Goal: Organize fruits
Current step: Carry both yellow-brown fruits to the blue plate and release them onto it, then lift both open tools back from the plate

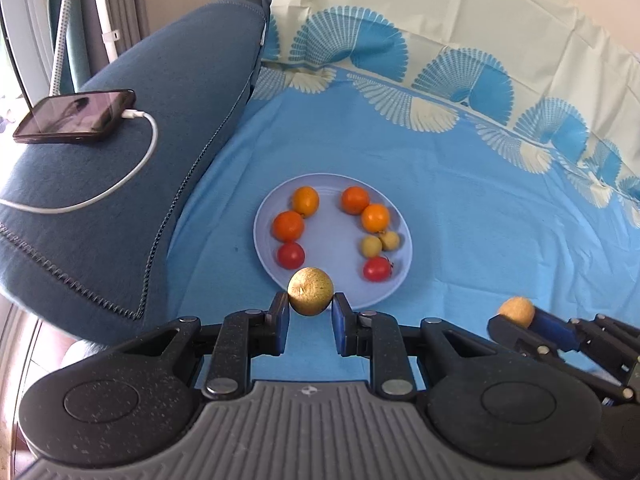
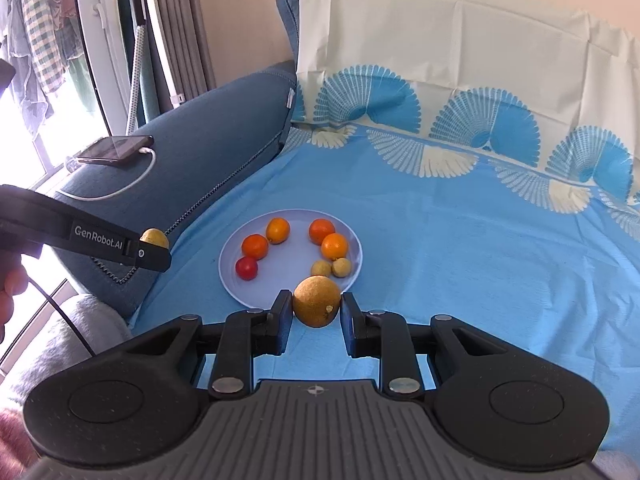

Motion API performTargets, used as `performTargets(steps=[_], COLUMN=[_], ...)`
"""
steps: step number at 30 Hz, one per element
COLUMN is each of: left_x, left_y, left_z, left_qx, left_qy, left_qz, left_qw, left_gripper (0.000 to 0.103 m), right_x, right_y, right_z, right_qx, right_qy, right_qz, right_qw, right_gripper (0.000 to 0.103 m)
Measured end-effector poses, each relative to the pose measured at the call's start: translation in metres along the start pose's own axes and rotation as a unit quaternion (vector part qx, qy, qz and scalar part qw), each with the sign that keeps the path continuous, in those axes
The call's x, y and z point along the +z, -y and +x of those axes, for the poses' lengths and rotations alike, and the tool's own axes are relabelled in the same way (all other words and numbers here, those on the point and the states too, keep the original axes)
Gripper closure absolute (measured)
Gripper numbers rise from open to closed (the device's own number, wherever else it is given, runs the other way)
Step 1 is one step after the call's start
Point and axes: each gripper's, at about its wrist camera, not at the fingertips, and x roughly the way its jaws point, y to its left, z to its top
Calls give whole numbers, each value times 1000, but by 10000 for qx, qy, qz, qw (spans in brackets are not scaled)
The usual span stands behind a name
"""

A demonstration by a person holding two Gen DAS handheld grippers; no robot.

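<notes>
In the left wrist view the left gripper (image 1: 310, 307) is closed on a round golden-brown speckled fruit (image 1: 310, 290), which sits between its blue pads at lower centre, just over the near rim of the pale blue round plate (image 1: 264, 236). In the right wrist view the right gripper (image 2: 316, 309) likewise clamps a second brown rough-skinned fruit (image 2: 317, 301) at lower centre, in front of the same plate's near edge. Both grippers tilt downward toward the light blue bedsheet with white fan patterns (image 1: 460, 208). The plate carries two rows: on its left two oranges and a red tomato (image 1: 291, 255), on its right two oranges, two small yellow fruits (image 1: 371, 245) and another red tomato. At the left of the frame, a dark blue cushion (image 1: 132, 168) holds a black smartphone (image 1: 74, 117) with a white charging cable (image 1: 136, 168). A person's hand (image 2: 10, 292) shows at the left edge of the right wrist view.
</notes>
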Motion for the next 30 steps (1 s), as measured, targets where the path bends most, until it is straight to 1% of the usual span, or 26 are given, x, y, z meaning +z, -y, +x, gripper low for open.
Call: performTargets(steps=[7, 17, 22, 23, 24, 25, 26, 27, 28, 29, 30], left_x=[26, 49, 57, 58, 61, 63, 66, 66, 66, 65, 63], left_y=[2, 0, 0, 0, 0, 0, -1, -1, -3, -5, -6], left_z=[58, 133, 160, 163, 165, 166, 164, 158, 149, 140, 133], left_qx=[160, 405, 363, 335, 262, 193, 172, 207, 238, 284, 334], left_qy=[-274, -662, -760, -753, -754, -750, -671, -519, -327, -193, -192], left_qz=[48, 198, 285, 312, 352, 389, 385, 362, 355, 361, 383], left_qw=[9995, 9968, 9960, 9961, 9962, 9962, 9969, 9978, 9986, 9988, 9985], left_gripper=[78, 78, 78, 76, 61, 48, 20, 3, 0, 0, 0], right_x=[14, 26, 27, 28, 29, 30, 32, 34, 36, 38, 39], right_y=[2, 5, 3, 3, 2, 1, 1, -1, -2, -2, -2], right_z=[58, 140, 169, 173, 177, 180, 182, 183, 182, 179, 173], right_qx=[119, 220, 202, 203, 203, 211, 238, 243, 204, 141, 80], right_qy=[-284, -650, -783, -789, -790, -778, -759, -768, -775, -756, -706], right_qz=[1, -201, -319, -358, -406, -453, -500, -552, -591, -601, -592], right_qw=[9995, 9974, 9962, 9960, 9958, 9957, 9956, 9952, 9950, 9952, 9957], right_gripper=[76, 76, 76, 76, 76, 76, 74, 63, 42, 32, 17])
